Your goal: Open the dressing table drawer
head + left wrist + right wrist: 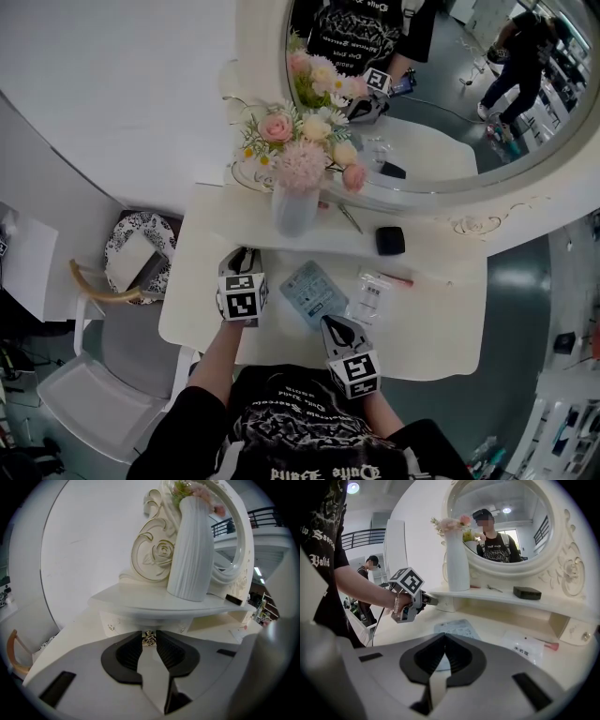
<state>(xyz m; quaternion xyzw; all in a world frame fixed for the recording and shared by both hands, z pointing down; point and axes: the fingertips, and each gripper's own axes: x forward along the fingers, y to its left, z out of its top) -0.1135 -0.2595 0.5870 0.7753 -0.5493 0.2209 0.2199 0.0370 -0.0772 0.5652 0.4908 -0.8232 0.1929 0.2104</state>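
Observation:
The white dressing table [431, 337] carries a raised shelf with a small drawer [115, 622] under its left end. That drawer's little metal knob [149, 638] sits between the pads of my left gripper [149, 641], which is shut on it. From above, the left gripper [242, 257] points at the shelf's left end below the vase. In the right gripper view the left gripper [425, 600] touches the drawer front [443, 603]. My right gripper [335, 328] hovers over the tabletop near the front edge, its jaws [444, 638] shut with nothing in them.
A white ribbed vase [293, 211] of pink flowers stands on the shelf above the drawer. A black box [390, 240] lies on the shelf's right. A blue-grey packet [314, 293] and a clear bag [370, 295] lie on the tabletop. A chair [122, 281] stands left; an oval mirror [431, 84] behind.

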